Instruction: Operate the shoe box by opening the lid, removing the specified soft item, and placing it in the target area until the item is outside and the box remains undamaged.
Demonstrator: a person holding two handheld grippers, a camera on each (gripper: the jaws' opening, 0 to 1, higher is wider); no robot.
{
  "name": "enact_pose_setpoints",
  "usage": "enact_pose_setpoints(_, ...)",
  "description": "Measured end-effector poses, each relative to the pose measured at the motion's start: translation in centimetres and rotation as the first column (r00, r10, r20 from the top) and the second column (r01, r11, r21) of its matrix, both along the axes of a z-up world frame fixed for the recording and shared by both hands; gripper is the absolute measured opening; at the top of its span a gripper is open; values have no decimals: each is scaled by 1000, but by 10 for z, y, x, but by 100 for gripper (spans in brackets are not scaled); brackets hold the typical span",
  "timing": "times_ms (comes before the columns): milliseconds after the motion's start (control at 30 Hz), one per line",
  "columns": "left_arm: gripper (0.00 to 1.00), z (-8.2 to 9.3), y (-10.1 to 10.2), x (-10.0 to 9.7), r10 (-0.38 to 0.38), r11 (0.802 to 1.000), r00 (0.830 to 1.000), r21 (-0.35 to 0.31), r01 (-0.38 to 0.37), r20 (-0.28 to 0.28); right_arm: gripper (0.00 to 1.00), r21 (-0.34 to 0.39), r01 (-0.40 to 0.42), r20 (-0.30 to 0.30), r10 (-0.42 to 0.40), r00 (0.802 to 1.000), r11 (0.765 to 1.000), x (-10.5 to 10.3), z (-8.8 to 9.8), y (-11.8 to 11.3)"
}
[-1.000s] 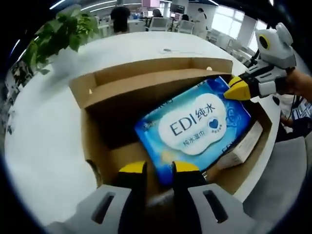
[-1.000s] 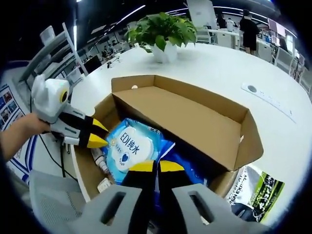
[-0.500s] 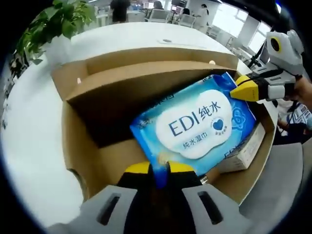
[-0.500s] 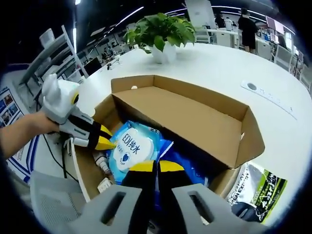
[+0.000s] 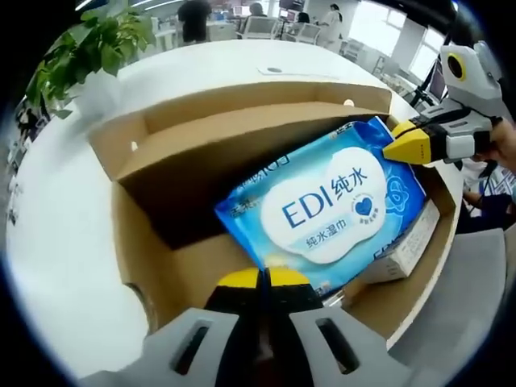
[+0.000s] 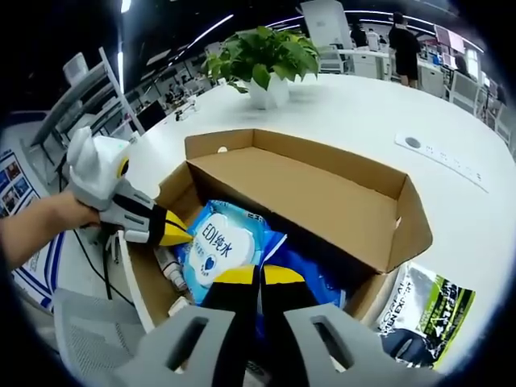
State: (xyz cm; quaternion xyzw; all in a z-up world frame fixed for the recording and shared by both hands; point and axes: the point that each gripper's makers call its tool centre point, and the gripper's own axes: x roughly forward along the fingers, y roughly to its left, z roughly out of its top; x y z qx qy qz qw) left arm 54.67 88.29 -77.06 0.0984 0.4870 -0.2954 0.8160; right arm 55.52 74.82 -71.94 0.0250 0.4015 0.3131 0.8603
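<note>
The left tool (image 5: 260, 278) pinches one edge of the wipes pack (image 5: 326, 205); the right tool (image 6: 258, 276) pinches the opposite edge. The glossy blue pack sits tilted inside the open cardboard shoe box (image 5: 145, 234) on the white counter (image 5: 56, 242). Lifting both ends evenly should clear the stiff walls without snagging.

Blue-and-white wipes pack (image 5: 326, 205), brown box (image 5: 201, 153)

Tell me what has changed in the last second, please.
The left claw closed its jaws on the near edge of the wipes pack. The right claw stayed shut on the opposite edge. The pack is still inside the open box.
</note>
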Motion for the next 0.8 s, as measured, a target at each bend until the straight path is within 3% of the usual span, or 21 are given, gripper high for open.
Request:
enact_pose_setpoints(433,0,32,-7,-5,2,1000,998,-29,0,64,0,28,34,29,-34,999,999,-3,22,-9)
enact_pose_setpoints(800,0,59,-17,-11,36,995,994,-99,-27,99,0,49,59,53,-61,997,997,-10,40,-22)
